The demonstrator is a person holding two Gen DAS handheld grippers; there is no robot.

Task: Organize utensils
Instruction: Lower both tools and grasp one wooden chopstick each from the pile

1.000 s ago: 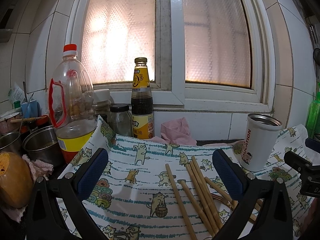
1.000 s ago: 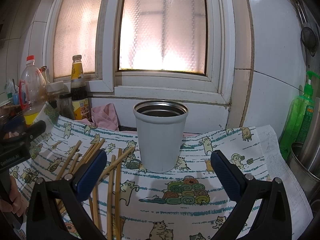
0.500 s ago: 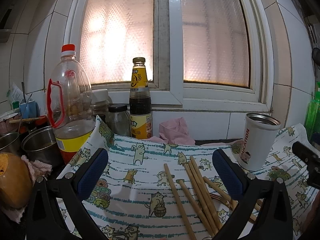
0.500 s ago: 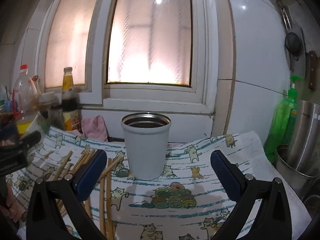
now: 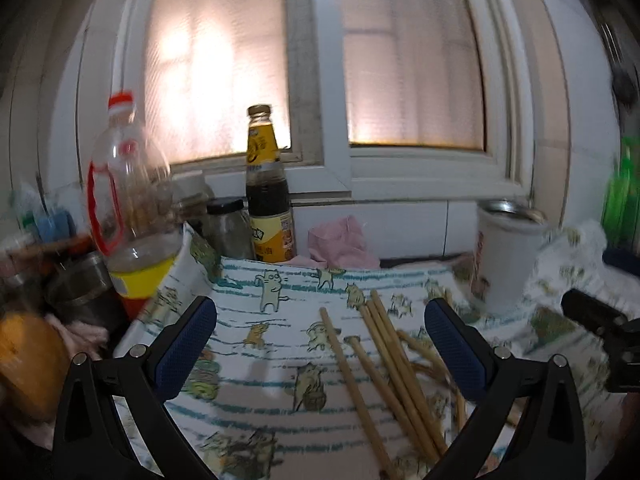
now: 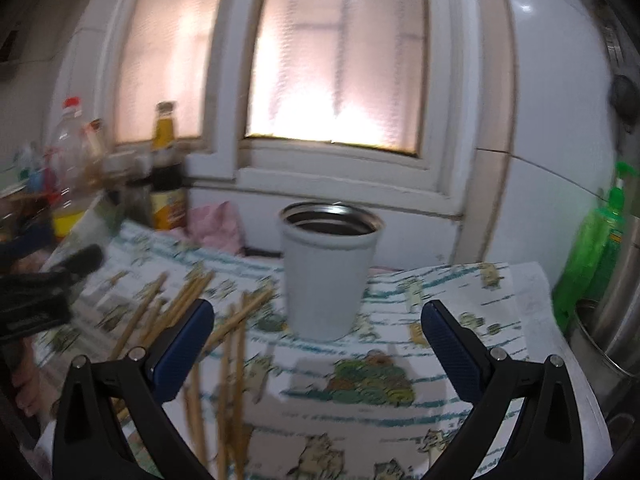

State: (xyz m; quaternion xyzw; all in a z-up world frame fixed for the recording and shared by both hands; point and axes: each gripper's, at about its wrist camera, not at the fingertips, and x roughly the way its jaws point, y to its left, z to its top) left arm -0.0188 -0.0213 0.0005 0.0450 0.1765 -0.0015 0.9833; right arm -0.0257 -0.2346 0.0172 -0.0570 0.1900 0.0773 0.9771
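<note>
The left claw [image 5: 320, 340] is spread wide and holds nothing, its blue pads [image 5: 186, 346] hanging above the cat-print cloth [image 5: 276, 292] that covers the table. Between the pads and toward the right one lie the chopsticks [image 5: 384, 344], a loose bundle flat on the cloth, running from far to near. Just beyond the right pad stands the white cup [image 5: 504, 260], upright and open at the top, apart from the chopsticks. Far behind the cloth a dark sauce bottle [image 5: 268, 196] stands at the window sill, with a small jar [image 5: 228, 224] to its left and a pink rag [image 5: 344, 240] to its right. An oil bottle [image 5: 128, 208] with a red cap stands at the far left, steel pots [image 5: 80, 292] beside it. The view is blurred.

The right claw [image 6: 316, 340] is also spread wide and empty, above the same cloth [image 6: 440, 280]. The cup [image 6: 330, 272] stands just beyond it, between the two pads [image 6: 448, 344], its mouth showing a dark inside. The chopsticks [image 6: 236, 320] lie to the left of the cup, near the left pad, fanned out on the cloth. Farther left the black body of the other claw [image 6: 44, 292] shows, blurred. At the far right stand a green soap bottle [image 6: 596, 236] and a steel pot [image 6: 616, 300].
</note>
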